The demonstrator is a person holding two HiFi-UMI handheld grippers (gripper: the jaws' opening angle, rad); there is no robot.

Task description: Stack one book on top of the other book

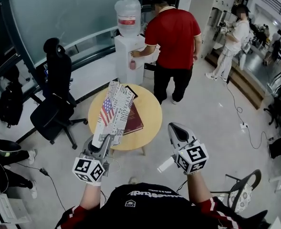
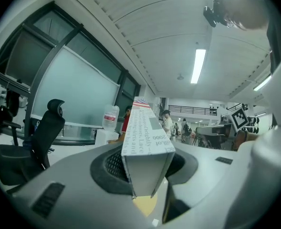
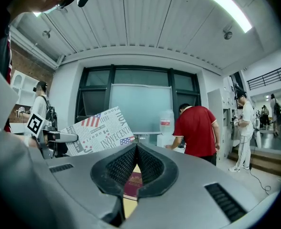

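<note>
A newspaper-print book (image 1: 114, 111) with a flag motif is held out over the round wooden table (image 1: 152, 106), its far end raised. My left gripper (image 1: 103, 142) is shut on its near end. In the left gripper view the book (image 2: 145, 132) runs straight away from the jaws, which clamp it from both sides. A dark red book (image 1: 134, 120) lies flat on the table, partly under the held book. My right gripper (image 1: 174, 128) hovers near the table's front right edge, shut and empty. In the right gripper view its tips (image 3: 136, 149) meet, with the red book (image 3: 133, 182) showing below.
A person in a red shirt (image 1: 171, 37) stands at a water dispenser (image 1: 128, 37) just behind the table. A black office chair (image 1: 57, 94) stands to the table's left. Another person (image 1: 235, 37) stands at the back right. A chair (image 1: 243, 190) is at my lower right.
</note>
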